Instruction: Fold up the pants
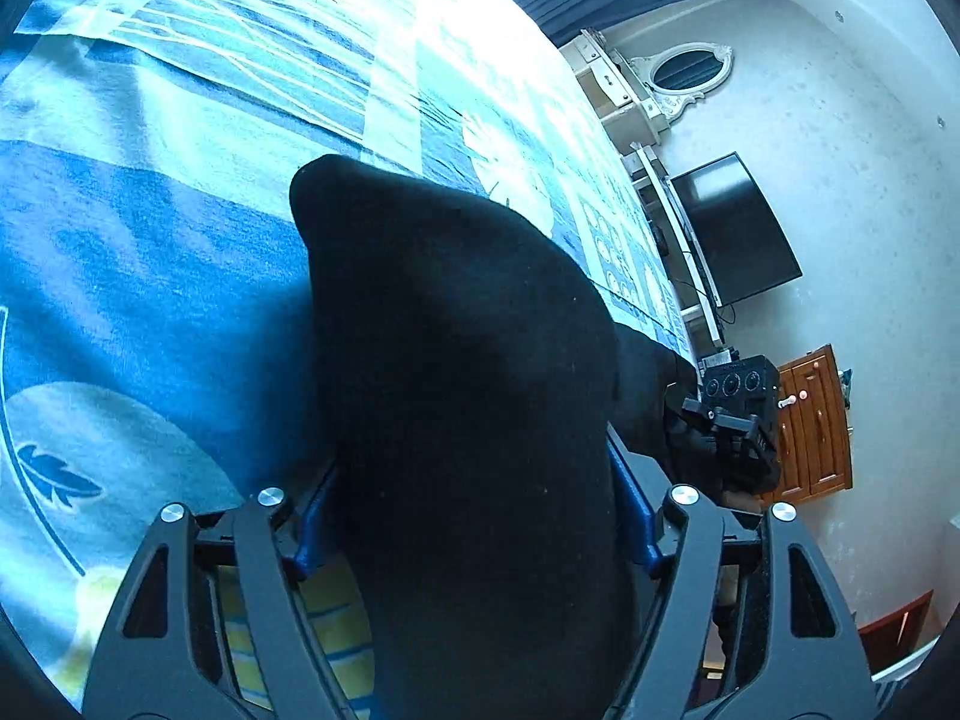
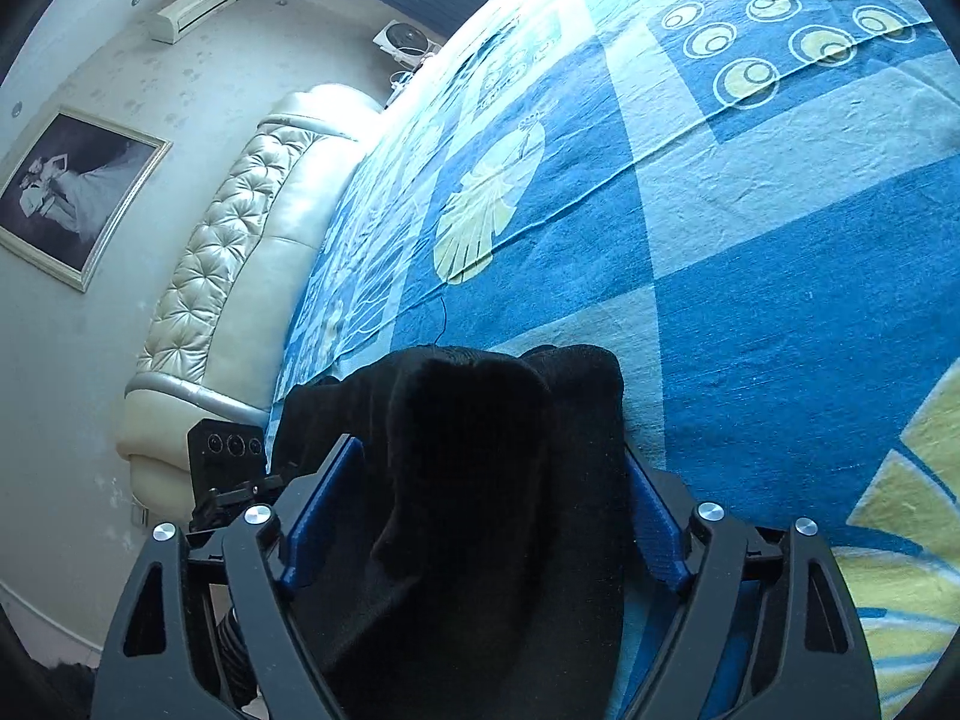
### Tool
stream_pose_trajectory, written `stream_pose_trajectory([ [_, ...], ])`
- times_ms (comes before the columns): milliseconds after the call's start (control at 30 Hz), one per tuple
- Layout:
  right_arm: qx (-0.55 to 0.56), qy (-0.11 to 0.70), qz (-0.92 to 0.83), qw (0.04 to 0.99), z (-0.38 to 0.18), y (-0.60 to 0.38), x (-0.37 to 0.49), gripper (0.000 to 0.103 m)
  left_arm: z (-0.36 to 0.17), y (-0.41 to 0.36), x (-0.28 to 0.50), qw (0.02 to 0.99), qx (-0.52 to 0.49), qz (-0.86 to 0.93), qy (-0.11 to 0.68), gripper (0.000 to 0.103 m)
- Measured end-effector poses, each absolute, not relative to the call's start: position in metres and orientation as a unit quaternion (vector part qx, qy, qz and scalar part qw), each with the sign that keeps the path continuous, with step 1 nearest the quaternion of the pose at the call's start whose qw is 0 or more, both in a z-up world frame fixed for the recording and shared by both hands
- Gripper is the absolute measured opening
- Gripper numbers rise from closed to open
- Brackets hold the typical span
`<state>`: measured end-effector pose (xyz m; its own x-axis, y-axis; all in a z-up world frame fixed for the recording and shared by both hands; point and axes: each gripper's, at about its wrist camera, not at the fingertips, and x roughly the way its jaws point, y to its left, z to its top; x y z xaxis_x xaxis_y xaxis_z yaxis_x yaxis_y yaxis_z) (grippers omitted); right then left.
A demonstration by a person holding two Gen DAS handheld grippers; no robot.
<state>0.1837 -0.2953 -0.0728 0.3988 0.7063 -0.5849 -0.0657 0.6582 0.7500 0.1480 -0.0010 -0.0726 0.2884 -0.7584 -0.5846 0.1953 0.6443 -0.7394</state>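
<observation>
Left gripper (image 1: 474, 516): your blue pads (image 1: 315, 531) are clamped on a thick bunch of the black pants (image 1: 462, 372), cloth bulging up betw. them and draping fwd. Right gripper (image 2: 474, 516): same story, blue fingers (image 2: 657, 531) pinching a gathered wad of the same pants (image 2: 480, 456), folds spilling over the top.

Garment hangs betw. your two hands, lifted just above the bed sheet (image 2: 750, 330), near the bed's edge by the look of it.

Handling: soft, matte, knit-looking fabric, limp, prob. light-to-medium weight. It'll sag and swing, won't hold a crease by itself. Not slippery, I'd say; the pads bite well. Best hold is at corners or the waistband, but which part you've got I can't tell; it's all dark.

Outward: sheet is flat woven cotton-ish, blue patchwork w/ yellow fans and rings, slight wrinkles. Tufted cream headboard (image 2: 240, 240) beyond, glossy, padded.
</observation>
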Motion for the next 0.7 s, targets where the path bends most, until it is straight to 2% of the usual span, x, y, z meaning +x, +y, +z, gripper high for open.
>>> stream_pose_trajectory([
  [33,0.338,0.486,0.250,0.766,-0.074,-0.297,0.184,0.054,-0.071,-0.004,0.149,0.760,-0.267,-0.312,0.504,0.062],
  [100,0.350,0.477,0.254,0.765,-0.073,-0.299,0.183,0.046,-0.068,-0.008,0.148,0.772,-0.246,-0.306,0.501,0.055],
  [233,0.342,0.457,0.262,0.778,-0.060,-0.292,0.185,0.040,-0.058,-0.008,0.152,0.783,-0.232,-0.292,0.497,0.045],
  [500,0.350,0.420,0.282,0.789,-0.041,-0.266,0.243,0.038,-0.017,0.007,0.198,0.841,-0.179,-0.244,0.448,0.044],
  [700,0.352,0.431,0.283,0.781,-0.054,-0.242,0.287,0.038,-0.024,0.030,0.243,0.839,-0.160,-0.220,0.472,0.044],
])
